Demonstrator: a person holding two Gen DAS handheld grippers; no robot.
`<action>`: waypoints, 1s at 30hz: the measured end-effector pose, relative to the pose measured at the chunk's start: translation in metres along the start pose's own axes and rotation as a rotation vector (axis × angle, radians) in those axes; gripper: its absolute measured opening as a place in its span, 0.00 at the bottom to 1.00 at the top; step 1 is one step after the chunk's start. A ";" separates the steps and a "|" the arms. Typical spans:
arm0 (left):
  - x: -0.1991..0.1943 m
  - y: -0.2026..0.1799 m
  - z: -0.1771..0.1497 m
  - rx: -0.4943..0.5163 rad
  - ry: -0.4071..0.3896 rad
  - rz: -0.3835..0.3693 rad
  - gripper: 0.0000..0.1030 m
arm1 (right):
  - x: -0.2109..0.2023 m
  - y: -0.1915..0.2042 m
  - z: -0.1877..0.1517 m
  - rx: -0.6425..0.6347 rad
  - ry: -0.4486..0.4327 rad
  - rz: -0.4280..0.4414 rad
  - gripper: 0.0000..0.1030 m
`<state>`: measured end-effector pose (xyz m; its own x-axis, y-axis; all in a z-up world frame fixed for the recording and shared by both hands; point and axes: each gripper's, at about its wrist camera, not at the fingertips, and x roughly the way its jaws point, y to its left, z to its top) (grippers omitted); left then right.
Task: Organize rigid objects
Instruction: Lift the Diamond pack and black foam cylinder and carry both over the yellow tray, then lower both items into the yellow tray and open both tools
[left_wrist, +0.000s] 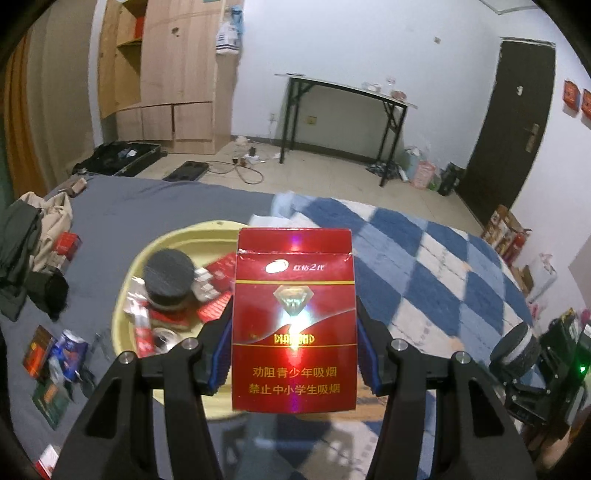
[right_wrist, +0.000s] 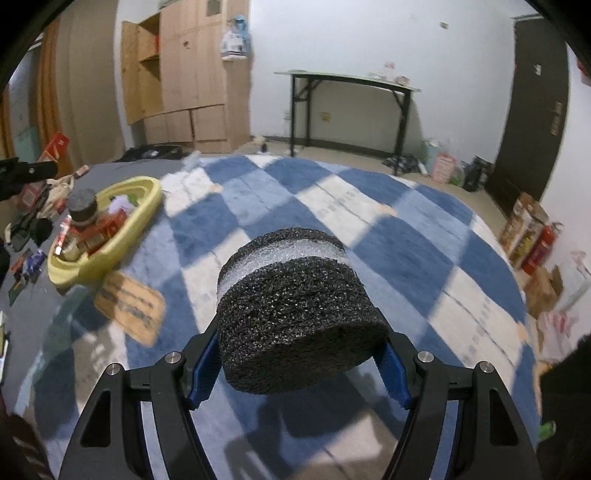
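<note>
My left gripper (left_wrist: 293, 354) is shut on a red cigarette box (left_wrist: 293, 317) and holds it upright above the near rim of a yellow oval basin (left_wrist: 177, 236). The basin holds a black foam cylinder (left_wrist: 169, 278), red boxes and small packs. My right gripper (right_wrist: 295, 354) is shut on a black foam cylinder with a white band (right_wrist: 295, 314), held above the blue and white checked blanket (right_wrist: 406, 240). The basin also shows in the right wrist view (right_wrist: 147, 206), far to the left. The right gripper with its cylinder shows in the left wrist view (left_wrist: 517, 349) at the right.
Loose boxes and packs (left_wrist: 48, 354) and a heap of clothes (left_wrist: 33, 236) lie on the grey sheet left of the basin. A flat brown card (right_wrist: 129, 302) lies on the blanket near the basin. A wardrobe, a black-legged table (left_wrist: 343, 92) and a dark door stand beyond.
</note>
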<state>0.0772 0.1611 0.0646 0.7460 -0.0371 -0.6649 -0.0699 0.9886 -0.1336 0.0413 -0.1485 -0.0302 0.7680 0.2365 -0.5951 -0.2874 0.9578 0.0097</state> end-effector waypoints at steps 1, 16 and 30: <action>0.003 0.012 0.005 0.002 -0.001 0.022 0.56 | 0.008 0.007 0.008 -0.005 -0.006 0.011 0.70; 0.062 0.147 -0.021 -0.161 0.150 0.174 0.56 | 0.119 0.190 0.141 -0.212 -0.024 0.360 0.70; 0.102 0.146 -0.031 -0.219 0.199 0.115 0.56 | 0.211 0.282 0.149 -0.457 0.087 0.382 0.70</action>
<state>0.1222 0.2972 -0.0454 0.5824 0.0242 -0.8125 -0.3031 0.9339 -0.1895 0.2075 0.1961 -0.0337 0.5179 0.5169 -0.6816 -0.7654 0.6359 -0.0994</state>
